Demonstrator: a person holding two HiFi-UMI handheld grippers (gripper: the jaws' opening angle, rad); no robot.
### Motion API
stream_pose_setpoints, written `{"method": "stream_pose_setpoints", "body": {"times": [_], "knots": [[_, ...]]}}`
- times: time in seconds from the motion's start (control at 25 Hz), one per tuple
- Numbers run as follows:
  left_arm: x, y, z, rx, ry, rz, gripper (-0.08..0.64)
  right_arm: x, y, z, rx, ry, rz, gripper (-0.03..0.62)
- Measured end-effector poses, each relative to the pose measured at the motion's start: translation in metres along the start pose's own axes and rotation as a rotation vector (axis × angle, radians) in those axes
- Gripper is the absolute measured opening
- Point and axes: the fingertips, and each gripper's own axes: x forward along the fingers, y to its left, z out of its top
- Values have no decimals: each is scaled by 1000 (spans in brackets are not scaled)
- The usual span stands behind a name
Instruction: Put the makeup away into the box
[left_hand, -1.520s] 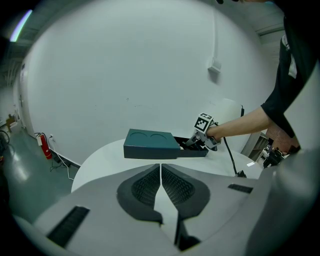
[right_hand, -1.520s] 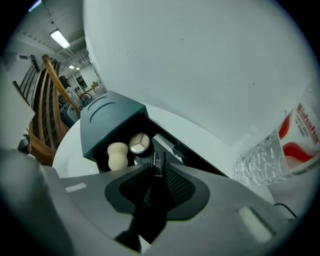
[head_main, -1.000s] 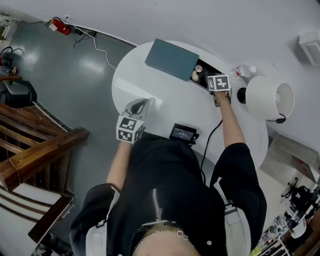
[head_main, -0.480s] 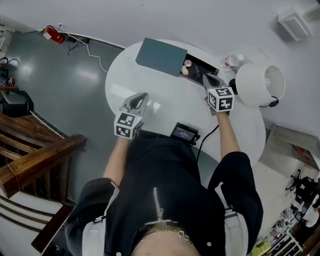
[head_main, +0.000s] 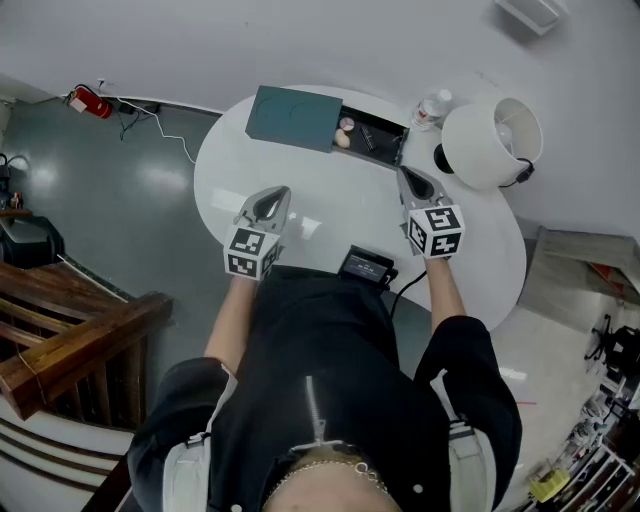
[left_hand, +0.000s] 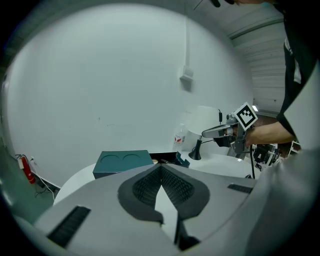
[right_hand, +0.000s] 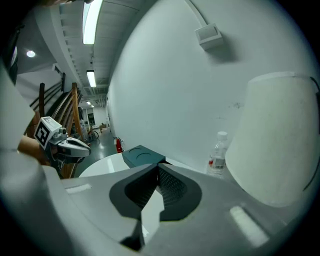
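Left gripper (head_main: 276, 194), right gripper (head_main: 407, 177): fingers closed, empty. Makeup (head_main: 345, 132) in far box (head_main: 402, 138). Likely next: push lid (head_main: 295, 117) right, evenly.

Right gripper (right_hand: 158, 167): jaws seen closed together, nothing held between them.
Box (right_hand: 143, 155): teal, two round recesses seen on top, set on the white table (right_hand: 102, 166) beyond the jaws.
Bottle (right_hand: 218, 153): clear, upright, just beside the lampshade (right_hand: 276, 142).
Left gripper (right_hand: 84, 146): seen far left, pointed right.
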Motion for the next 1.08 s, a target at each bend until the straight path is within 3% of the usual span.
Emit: {"method": "stream_pose_setpoints", "body": {"times": [0.36, 1.08], "knots": [[14, -25, 6, 35, 2, -62, 12, -19, -7, -18, 31, 23, -14, 5], [16, -33, 2, 47, 25, -79, 12, -22, -3, -22, 20, 43, -9, 5]]}}
